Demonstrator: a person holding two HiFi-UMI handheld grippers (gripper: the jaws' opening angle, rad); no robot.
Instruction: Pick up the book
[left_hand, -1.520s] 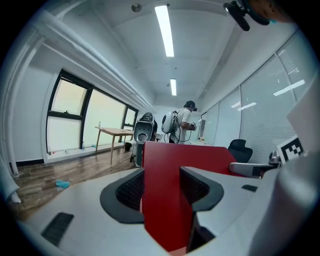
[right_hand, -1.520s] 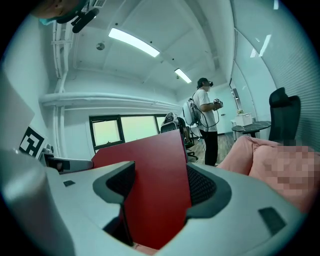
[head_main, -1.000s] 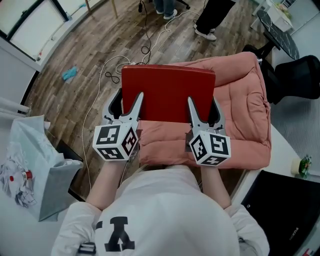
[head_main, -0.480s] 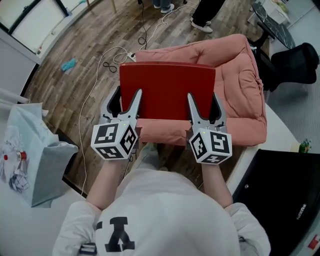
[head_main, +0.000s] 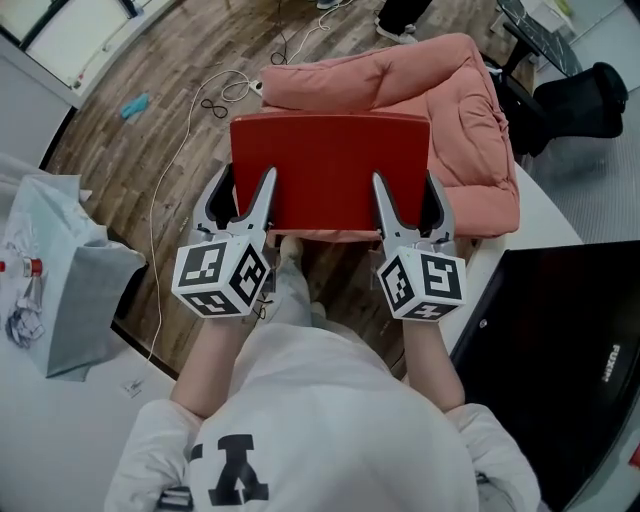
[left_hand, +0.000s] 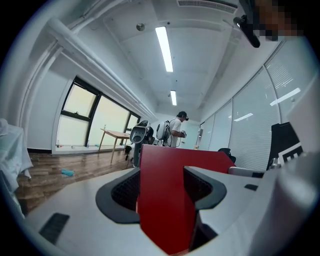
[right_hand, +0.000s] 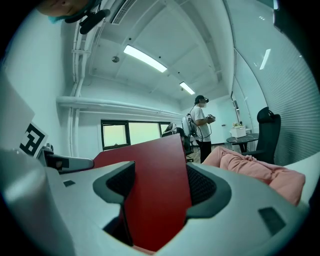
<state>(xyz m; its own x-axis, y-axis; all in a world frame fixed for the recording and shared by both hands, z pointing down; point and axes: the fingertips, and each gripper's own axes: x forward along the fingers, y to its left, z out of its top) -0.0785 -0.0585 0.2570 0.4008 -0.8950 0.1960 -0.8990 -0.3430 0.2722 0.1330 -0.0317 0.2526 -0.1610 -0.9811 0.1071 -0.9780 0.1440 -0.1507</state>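
My left claw (head_main: 246, 192) pinches the near left edge of the red book (head_main: 330, 165), and my right claw (head_main: 405, 195) pinches its near right edge. Two grips set wide apart should hold the broad cover level. The book hangs in the air and, I judge, is lifted clear of the pink cushion (head_main: 430, 90) beyond its far edge. Farther off, a cable (head_main: 190, 130) trails over the wooden floor (head_main: 120, 150).

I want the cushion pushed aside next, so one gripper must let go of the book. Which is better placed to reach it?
Probably the right gripper: the pink cushion lies just beside it, farther from the left gripper. Both are shut on the red book.
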